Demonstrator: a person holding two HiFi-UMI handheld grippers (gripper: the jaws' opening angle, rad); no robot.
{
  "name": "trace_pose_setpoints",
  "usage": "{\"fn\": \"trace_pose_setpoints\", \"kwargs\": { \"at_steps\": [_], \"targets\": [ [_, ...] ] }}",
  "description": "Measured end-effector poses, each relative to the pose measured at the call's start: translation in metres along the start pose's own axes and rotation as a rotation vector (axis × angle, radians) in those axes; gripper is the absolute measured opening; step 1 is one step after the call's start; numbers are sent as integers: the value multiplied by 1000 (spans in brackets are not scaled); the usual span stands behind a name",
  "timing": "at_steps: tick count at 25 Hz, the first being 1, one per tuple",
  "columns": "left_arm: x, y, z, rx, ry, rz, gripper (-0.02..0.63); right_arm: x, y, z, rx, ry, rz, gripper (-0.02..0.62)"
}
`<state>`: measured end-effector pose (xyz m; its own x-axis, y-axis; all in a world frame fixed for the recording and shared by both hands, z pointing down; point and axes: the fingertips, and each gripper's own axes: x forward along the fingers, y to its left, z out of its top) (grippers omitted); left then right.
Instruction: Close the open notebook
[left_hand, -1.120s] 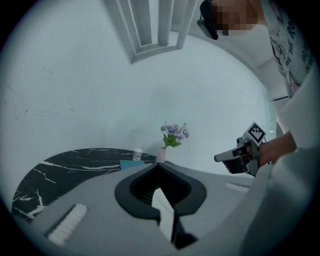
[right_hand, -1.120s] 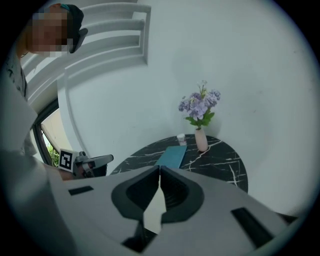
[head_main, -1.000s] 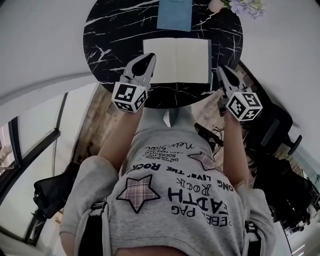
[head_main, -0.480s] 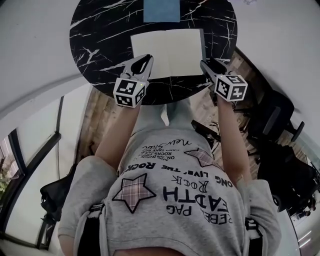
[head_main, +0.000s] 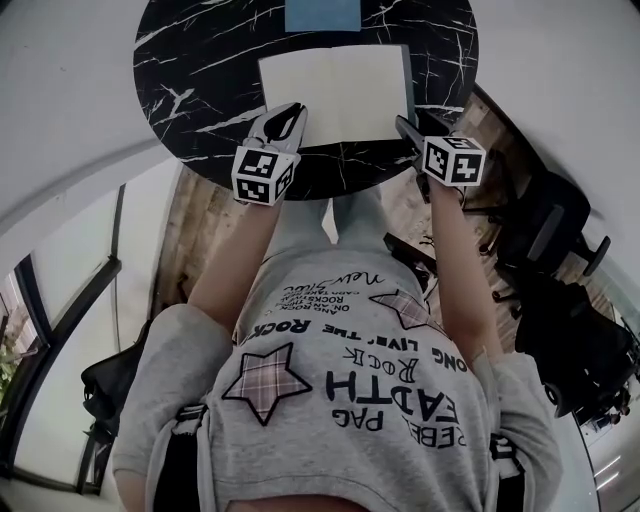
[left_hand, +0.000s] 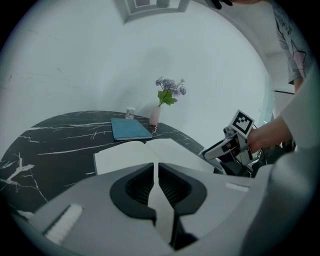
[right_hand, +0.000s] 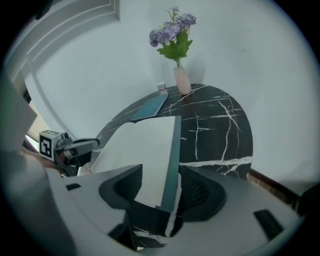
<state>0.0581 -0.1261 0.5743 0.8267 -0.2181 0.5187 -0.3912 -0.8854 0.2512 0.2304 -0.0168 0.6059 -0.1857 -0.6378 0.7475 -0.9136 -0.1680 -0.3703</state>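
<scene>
Round black marble table (head_main: 200, 60), veined in white.
An open notebook (head_main: 335, 95) lies near the person's edge, a closed blue book (head_main: 322, 14) just behind it, and a pale vase (right_hand: 182, 80) of flowers beyond.

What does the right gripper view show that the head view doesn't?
Only the right gripper view: the vase of flowers, and the right tool up close. Its jaws have just been opening and stand apart around the notebook's right edge, not pressing it. Only the head view: the person's shirt and a chair. Both: notebook, table, blue book, left tool.
</scene>
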Motion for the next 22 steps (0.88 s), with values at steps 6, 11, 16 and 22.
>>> {"fn": "trace_pose_setpoints", "kwargs": {
  "at_steps": [6,11,16,22],
  "targets": [
    [3,-5,-10,-25,19,-9,14,4,2,-6,14,-1,-5,210],
    [7,-2,-28,-43,63,2,12,6,3,-6,32,-5,10,210],
    [9,-3,-30,5,86,18,14,2,-6,-7,119,-10,37,209],
    [9,-4,-31,12,78,25,14,-7,-4,1,200,-61,126,194]
  ]
}}
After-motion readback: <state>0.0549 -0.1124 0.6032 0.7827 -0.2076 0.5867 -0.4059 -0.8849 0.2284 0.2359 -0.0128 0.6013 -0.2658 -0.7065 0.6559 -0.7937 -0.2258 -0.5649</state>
